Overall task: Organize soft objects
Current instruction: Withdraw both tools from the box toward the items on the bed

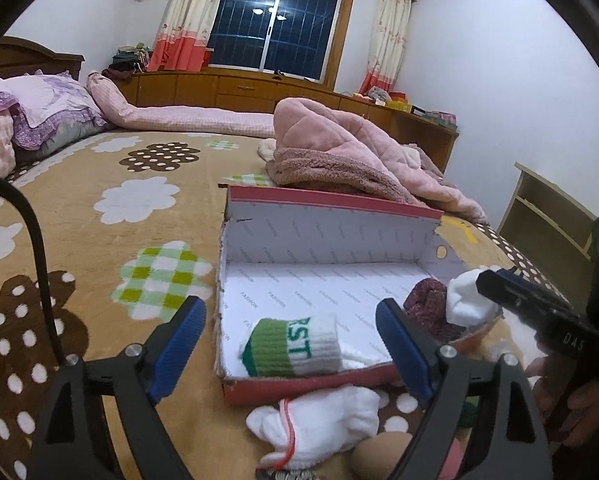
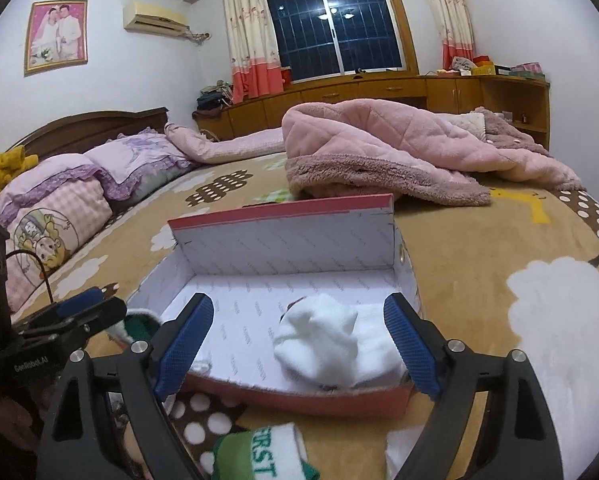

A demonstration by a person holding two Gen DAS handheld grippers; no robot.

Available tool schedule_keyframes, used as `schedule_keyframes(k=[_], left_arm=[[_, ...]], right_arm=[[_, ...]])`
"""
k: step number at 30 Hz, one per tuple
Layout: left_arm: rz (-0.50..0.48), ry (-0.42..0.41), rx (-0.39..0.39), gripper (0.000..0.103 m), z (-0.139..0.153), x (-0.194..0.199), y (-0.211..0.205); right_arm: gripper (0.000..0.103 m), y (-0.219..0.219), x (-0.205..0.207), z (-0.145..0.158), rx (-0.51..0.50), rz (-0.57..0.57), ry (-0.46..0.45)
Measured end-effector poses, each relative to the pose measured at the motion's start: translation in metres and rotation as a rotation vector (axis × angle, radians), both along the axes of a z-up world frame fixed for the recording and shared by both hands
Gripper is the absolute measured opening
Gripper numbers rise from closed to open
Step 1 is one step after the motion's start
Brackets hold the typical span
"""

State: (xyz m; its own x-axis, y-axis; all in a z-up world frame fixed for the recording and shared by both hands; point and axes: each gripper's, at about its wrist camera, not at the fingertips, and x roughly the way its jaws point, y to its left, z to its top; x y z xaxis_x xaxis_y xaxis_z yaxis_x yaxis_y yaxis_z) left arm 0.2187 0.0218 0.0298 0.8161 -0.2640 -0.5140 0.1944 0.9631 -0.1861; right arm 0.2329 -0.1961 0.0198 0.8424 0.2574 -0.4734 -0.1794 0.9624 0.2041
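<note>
Both sets of tongs are wide open with nothing in them. The left tongs (image 1: 291,344) hang right over the near-left corner of the shoebox (image 1: 331,240), and the right tongs (image 2: 299,336) sit over the near-right part of it.

The box is open-topped with a low near wall, and its lid flap stands up at the back like a tall wall. The sides are low too. Its long axis runs left to right across both views.

Inside: a rolled green-and-white sock (image 1: 293,346) lies on its side at the near-left, with its lettering running sideways. A white sock ball (image 2: 331,340) sits at the near-right, between the right tongs' fingers but not touching them, and a maroon bundle (image 1: 427,308) is tucked against it at the right end.

Outside the box, just in front of the near wall, there's a white sock with red string (image 1: 319,420) on the bed, plus another green-and-white sock (image 2: 259,456) close under the right tongs.

It all sits on a tan bedspread (image 1: 99,240) with cloud patches, mostly bare to the left. A pink quilted coat (image 2: 399,148) is heaped just behind the lid, with pillows (image 2: 79,196) by the headboard.
</note>
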Motion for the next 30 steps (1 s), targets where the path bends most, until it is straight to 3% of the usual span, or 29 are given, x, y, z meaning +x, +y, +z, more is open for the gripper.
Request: schedule_keyframes(k=[10,18,30], left_arm=[[0.019,0.01,0.039,0.09,0.0,-0.026,-0.002],[0.003,0.029,0.061,0.09,-0.003,-0.055,-0.007],[0.003,0.046,0.048,0.09,-0.006,-0.092,-0.005]], right_arm=[[0.09,0.0,-0.029,0.006,-0.043,-0.016,-0.017],[0.09,0.009,-0.046,-0.002,-0.093,-0.008,0.02],[0.09,0.019,-0.082,-0.011,-0.142,0.01,0.061]])
